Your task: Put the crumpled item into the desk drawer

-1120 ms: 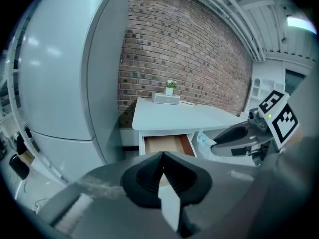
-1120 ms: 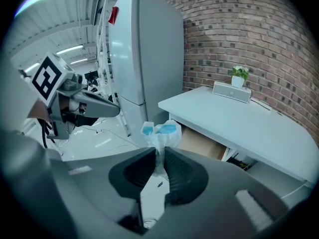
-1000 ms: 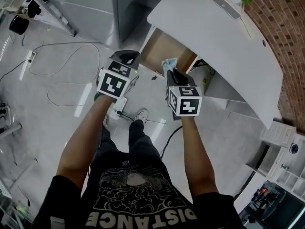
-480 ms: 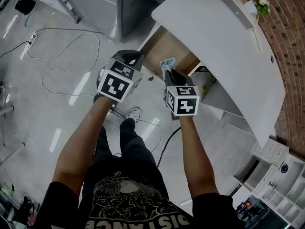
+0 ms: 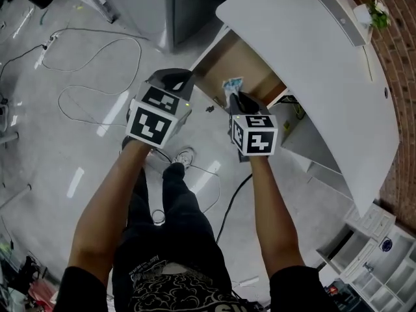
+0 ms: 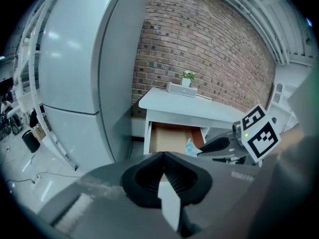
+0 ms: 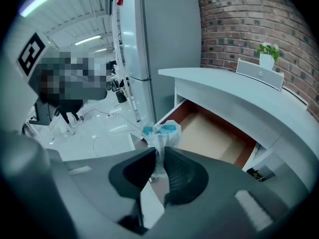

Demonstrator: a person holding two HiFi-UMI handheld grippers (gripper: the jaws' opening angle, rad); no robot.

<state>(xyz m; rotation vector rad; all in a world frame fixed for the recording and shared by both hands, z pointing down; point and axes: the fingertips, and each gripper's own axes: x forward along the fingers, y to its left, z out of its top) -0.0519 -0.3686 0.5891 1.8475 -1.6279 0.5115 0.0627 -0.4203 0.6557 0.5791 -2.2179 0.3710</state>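
The crumpled item (image 7: 162,132), a white and blue wad, is pinched between the jaws of my right gripper (image 7: 159,154), which is shut on it. In the head view that gripper (image 5: 234,97) holds the wad (image 5: 232,84) over the front edge of the open drawer (image 5: 250,77) under the white desk (image 5: 312,57). The drawer's brown bottom (image 7: 214,133) looks bare. My left gripper (image 5: 175,78) hovers to the left of the drawer, above the floor. Its jaws (image 6: 163,159) meet with nothing between them. The left gripper view also catches the wad (image 6: 191,147) in front of the drawer (image 6: 172,137).
A tall grey fridge (image 7: 159,44) stands left of the desk. A speaker (image 5: 341,8) and a small plant (image 5: 376,15) sit on the desktop. Cables (image 5: 97,64) trail over the floor. The person's legs (image 5: 172,194) are below the grippers. White shelving (image 5: 370,246) is at the lower right.
Both grippers have sunk a little toward the drawer, the right one more. The wad stays clamped in the right jaws; the left jaws stay together.
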